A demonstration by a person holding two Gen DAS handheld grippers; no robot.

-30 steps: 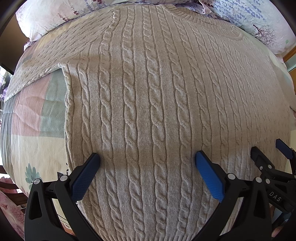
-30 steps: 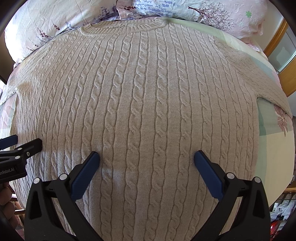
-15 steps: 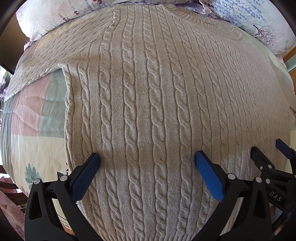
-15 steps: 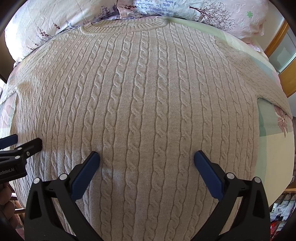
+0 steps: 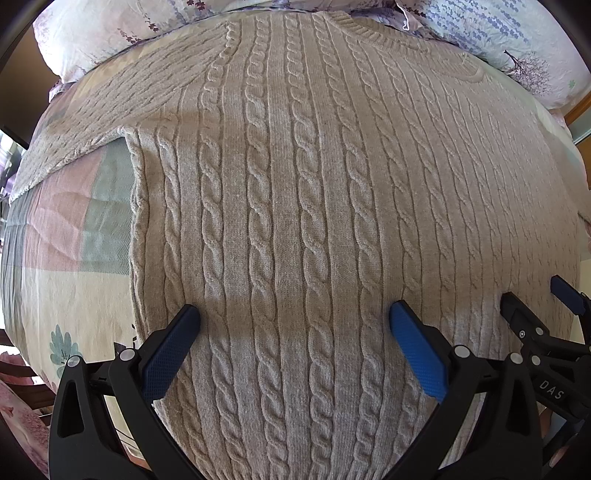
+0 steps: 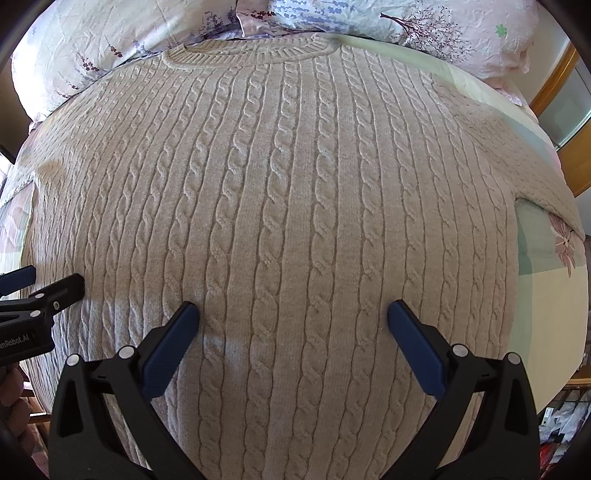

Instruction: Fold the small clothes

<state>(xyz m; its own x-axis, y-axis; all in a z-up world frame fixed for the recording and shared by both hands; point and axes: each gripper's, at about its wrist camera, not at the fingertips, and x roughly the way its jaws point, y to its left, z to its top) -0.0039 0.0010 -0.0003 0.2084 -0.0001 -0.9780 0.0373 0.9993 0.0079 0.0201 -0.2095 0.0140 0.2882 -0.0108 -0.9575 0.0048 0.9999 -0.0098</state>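
A beige cable-knit sweater [image 5: 295,184] lies flat, front up, on the bed, collar at the far end; it also fills the right wrist view [image 6: 288,192]. Its left sleeve [image 5: 92,122] stretches out to the left and its right sleeve [image 6: 535,184] to the right. My left gripper [image 5: 294,325] is open and empty over the lower left part of the sweater's body. My right gripper [image 6: 293,321] is open and empty over the lower right part. Each gripper's tips show at the edge of the other's view.
The bed has a patchwork floral sheet [image 5: 62,240], also seen on the right [image 6: 546,288]. Floral pillows [image 6: 424,22] lie beyond the collar. A wooden frame [image 6: 554,74] stands at the far right.
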